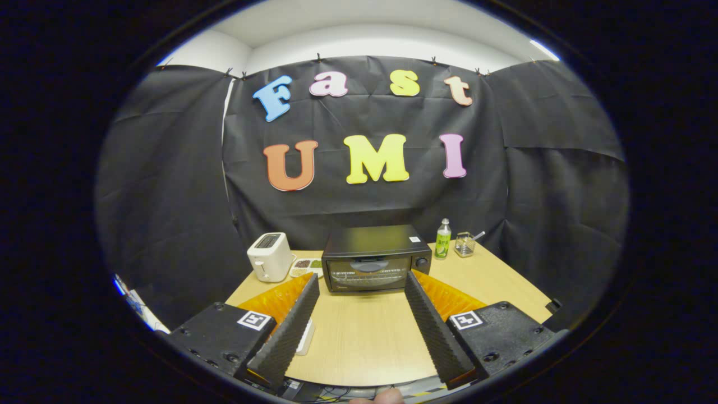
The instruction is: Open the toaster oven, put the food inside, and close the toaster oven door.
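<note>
Tongs (pixel 362 286) gape empty over the table (pixel 364 331); far ahead the toaster oven (pixel 376 258) door sits closed; food inside unclear.

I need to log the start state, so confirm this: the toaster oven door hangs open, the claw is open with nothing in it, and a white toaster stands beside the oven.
Wrong on the door: the gripper view shows the toaster oven door closed. The rest holds: the claw is open and holds nothing, and the white toaster stands beside the oven.
</note>
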Action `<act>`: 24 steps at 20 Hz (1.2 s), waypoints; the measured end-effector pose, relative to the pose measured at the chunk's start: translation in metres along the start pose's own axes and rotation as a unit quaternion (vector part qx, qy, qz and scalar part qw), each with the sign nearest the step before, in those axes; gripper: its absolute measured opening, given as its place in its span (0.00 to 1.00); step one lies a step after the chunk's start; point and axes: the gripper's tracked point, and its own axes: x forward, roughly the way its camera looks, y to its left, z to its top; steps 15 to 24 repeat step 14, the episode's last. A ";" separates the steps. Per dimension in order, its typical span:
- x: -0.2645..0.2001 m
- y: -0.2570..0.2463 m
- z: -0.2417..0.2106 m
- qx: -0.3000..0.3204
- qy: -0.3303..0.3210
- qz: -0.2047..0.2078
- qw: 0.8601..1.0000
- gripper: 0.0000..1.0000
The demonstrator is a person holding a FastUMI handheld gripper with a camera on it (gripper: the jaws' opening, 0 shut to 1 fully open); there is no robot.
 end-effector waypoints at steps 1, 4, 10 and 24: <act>0.000 -0.001 -0.001 0.001 -0.001 -0.001 1.000 1.00; 0.004 0.003 -0.005 0.006 0.002 0.006 1.000 1.00; 0.019 0.017 -0.017 0.035 0.023 0.022 0.999 1.00; 0.023 0.012 -0.002 0.022 0.006 0.020 1.000 1.00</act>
